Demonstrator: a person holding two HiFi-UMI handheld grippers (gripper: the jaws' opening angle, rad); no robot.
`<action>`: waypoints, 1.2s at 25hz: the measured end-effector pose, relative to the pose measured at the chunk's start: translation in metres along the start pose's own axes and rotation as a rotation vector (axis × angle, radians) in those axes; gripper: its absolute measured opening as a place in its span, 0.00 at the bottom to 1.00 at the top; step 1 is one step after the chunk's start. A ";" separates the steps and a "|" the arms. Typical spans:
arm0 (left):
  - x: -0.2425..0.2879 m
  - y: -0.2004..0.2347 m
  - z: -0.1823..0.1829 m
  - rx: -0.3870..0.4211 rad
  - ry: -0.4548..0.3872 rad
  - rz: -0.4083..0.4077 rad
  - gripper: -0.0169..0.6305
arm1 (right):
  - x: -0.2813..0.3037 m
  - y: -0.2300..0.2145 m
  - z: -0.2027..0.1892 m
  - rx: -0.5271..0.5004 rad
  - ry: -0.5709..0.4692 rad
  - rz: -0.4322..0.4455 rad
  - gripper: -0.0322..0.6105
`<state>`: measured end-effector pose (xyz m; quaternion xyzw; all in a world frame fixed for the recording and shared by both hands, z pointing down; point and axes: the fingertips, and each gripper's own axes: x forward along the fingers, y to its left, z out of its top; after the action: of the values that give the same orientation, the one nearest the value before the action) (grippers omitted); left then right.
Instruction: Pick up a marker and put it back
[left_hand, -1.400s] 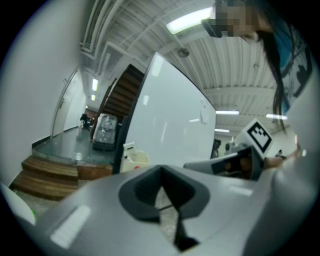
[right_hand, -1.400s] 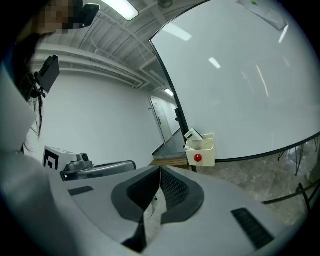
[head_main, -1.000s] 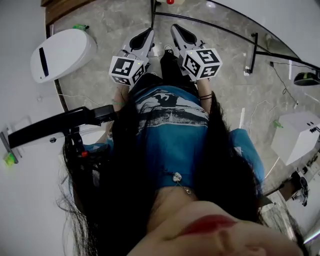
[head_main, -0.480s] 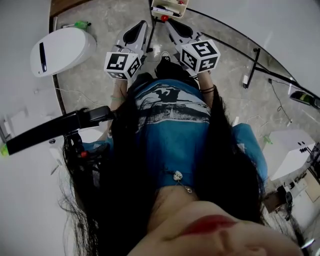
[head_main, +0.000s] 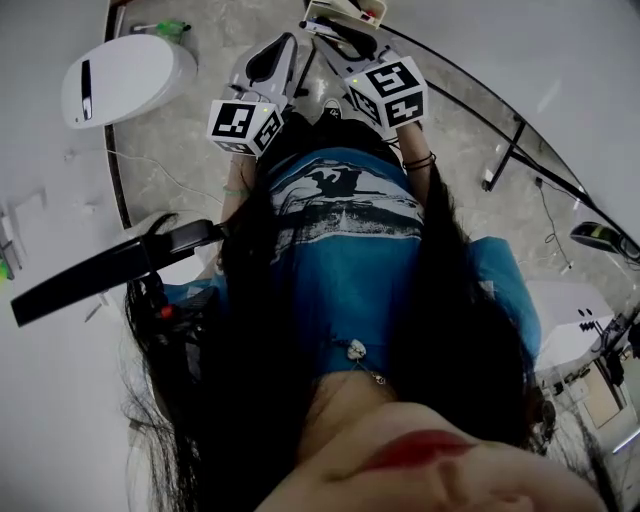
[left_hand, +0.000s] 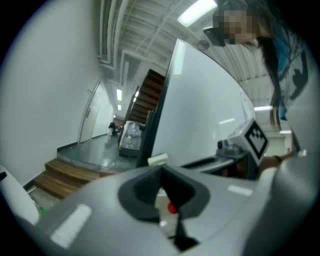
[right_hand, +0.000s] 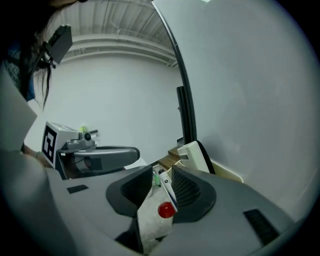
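Note:
A white marker tray sits at the top of the head view, against the white board. In the right gripper view a red-capped marker lies on that tray, with a second white marker beside it. My right gripper is open. Its jaws have just been opening, and the markers show through the gap, beyond the pads and untouched. In the head view the right gripper reaches the tray. My left gripper is beside it, shut and empty. The left gripper points at the same red cap.
A white eraser block stands on the ledge behind the tray. The board's black frame post runs down on the right. A white pod-shaped unit stands on the floor at left. A black bar juts in front of the person.
Both grippers have moved up the picture toward the board. The marker tray has come into view at the top. The right gripper's jaws now look parted.

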<state>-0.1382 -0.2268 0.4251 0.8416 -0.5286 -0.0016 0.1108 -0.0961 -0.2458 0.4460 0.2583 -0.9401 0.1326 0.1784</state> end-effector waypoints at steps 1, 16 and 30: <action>0.001 -0.003 -0.001 0.002 0.000 0.006 0.03 | 0.000 0.000 -0.004 -0.038 0.026 0.003 0.21; 0.011 -0.001 0.012 0.017 -0.003 -0.033 0.03 | 0.028 -0.002 -0.035 -0.299 0.334 -0.049 0.24; 0.017 -0.008 0.011 0.009 0.017 -0.048 0.03 | 0.010 -0.030 -0.047 -0.231 0.398 -0.147 0.23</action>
<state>-0.1252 -0.2407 0.4149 0.8545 -0.5073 0.0054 0.1115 -0.0757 -0.2592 0.4972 0.2727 -0.8741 0.0589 0.3977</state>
